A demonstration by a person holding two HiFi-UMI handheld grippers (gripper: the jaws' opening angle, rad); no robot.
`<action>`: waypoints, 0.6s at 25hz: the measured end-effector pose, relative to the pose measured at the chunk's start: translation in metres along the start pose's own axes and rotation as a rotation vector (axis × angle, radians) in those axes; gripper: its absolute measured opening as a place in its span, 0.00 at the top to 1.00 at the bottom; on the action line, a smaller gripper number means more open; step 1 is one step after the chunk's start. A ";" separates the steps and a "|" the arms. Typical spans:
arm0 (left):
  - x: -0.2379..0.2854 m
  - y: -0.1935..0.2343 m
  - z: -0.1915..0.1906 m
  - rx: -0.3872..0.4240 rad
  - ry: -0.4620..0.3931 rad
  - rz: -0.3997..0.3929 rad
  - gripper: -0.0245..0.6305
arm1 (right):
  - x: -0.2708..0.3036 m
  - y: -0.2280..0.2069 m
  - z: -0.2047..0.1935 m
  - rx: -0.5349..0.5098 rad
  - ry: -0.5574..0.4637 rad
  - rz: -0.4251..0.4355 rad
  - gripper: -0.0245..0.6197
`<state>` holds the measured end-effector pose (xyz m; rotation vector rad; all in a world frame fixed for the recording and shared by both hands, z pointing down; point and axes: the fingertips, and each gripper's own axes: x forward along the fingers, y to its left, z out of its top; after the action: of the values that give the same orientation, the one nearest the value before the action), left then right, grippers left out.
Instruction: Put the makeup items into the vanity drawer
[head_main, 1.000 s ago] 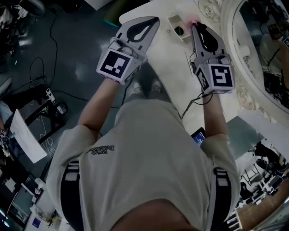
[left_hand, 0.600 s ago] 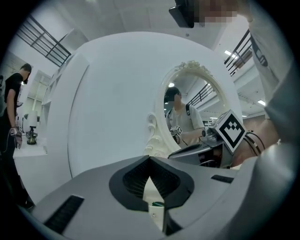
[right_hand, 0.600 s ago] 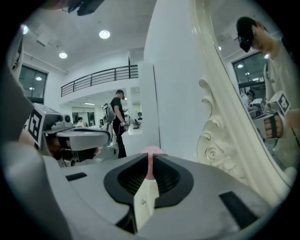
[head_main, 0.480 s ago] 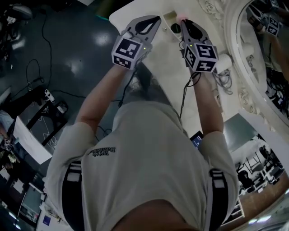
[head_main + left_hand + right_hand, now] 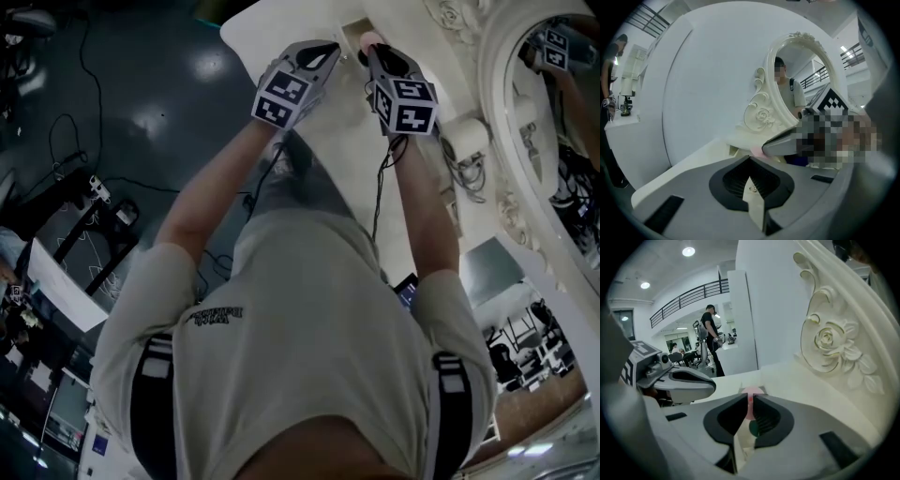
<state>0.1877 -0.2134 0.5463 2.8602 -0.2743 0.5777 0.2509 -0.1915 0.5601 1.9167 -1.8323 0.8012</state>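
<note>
I hold both grippers out side by side over the far end of the white vanity table (image 5: pixel 272 23). My right gripper (image 5: pixel 371 44) is shut on a small pink makeup item (image 5: pixel 372 38), which pokes out past its tips (image 5: pixel 751 391). The left gripper view shows that pink item (image 5: pixel 756 151) at the right gripper's nose. My left gripper (image 5: pixel 335 44) is shut, its tips touching (image 5: pixel 748 158), and nothing shows between them. A small open organiser box (image 5: pixel 352 31) sits on the table between the two grippers' tips. No drawer is in view.
An ornate cream mirror frame (image 5: pixel 506 187) with carved roses (image 5: pixel 829 341) stands close on the right. A black cable (image 5: pixel 379 202) runs along the table, and a white round object with coiled wires (image 5: pixel 466 141) lies by the mirror. Dark floor with cables (image 5: pixel 84 178) lies left.
Both grippers have gone down and forward toward the far end of the table and drawn closer together. The pink item travelled with the right gripper.
</note>
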 end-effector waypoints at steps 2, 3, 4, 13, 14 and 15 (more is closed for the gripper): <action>0.003 0.000 -0.009 -0.004 0.020 0.001 0.94 | 0.005 0.001 -0.005 0.001 0.020 0.002 0.90; 0.004 0.000 -0.013 -0.012 0.024 0.000 0.95 | 0.007 0.001 -0.007 0.002 0.029 0.002 0.89; 0.004 0.000 -0.016 -0.019 0.027 0.000 0.94 | 0.009 0.000 -0.010 0.005 0.038 0.004 0.89; 0.003 0.008 -0.017 -0.027 0.023 0.014 0.94 | 0.013 0.002 -0.018 0.018 0.060 0.035 0.82; 0.003 0.008 -0.018 -0.032 0.027 0.016 0.94 | 0.013 0.002 -0.019 0.017 0.061 0.037 0.82; 0.002 0.007 -0.019 -0.036 0.031 0.016 0.94 | 0.013 0.001 -0.020 0.017 0.063 0.038 0.82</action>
<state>0.1814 -0.2162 0.5653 2.8142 -0.3005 0.6125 0.2464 -0.1890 0.5838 1.8508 -1.8351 0.8815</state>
